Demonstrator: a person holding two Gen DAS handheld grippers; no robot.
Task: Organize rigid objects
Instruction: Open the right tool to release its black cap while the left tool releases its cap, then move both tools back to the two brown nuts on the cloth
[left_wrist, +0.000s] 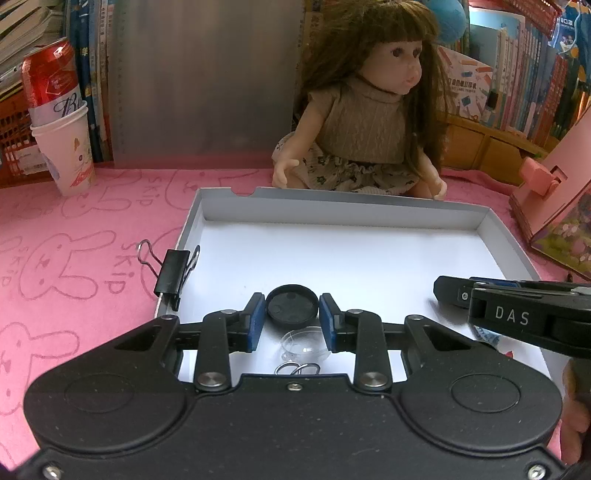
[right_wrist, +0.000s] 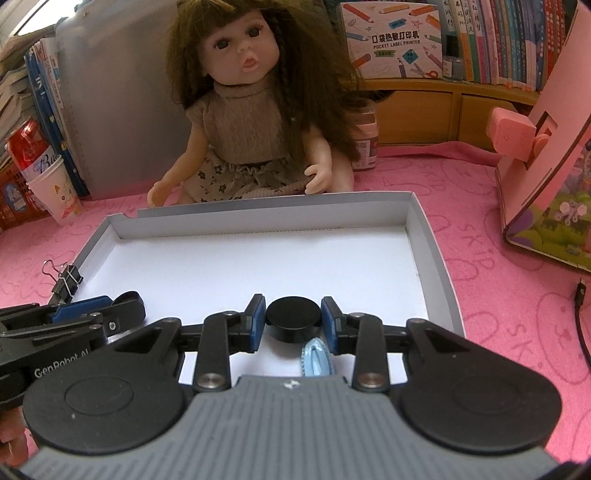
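A shallow white box lid (left_wrist: 343, 214) (right_wrist: 424, 236) lies on the pink mat. My left gripper (left_wrist: 292, 314) is shut on a black round cap (left_wrist: 292, 304), open side up, above the lid's near part. My right gripper (right_wrist: 293, 319) is shut on a black round disc (right_wrist: 293, 317) over the lid's near edge. Below the left jaws lie a clear plastic dome (left_wrist: 304, 345) and small metal rings (left_wrist: 297, 368). A light blue ridged piece (right_wrist: 316, 358) lies under the right jaws. A black binder clip (left_wrist: 173, 273) (right_wrist: 66, 282) is clipped on the lid's left wall.
A doll (left_wrist: 369, 110) (right_wrist: 251, 122) sits right behind the lid. A paper cup holding a red can (left_wrist: 62, 122) stands at the far left. A pink cardboard house (right_wrist: 546, 147) stands at the right, a black cable (right_wrist: 583, 325) lies near it. Bookshelves line the back.
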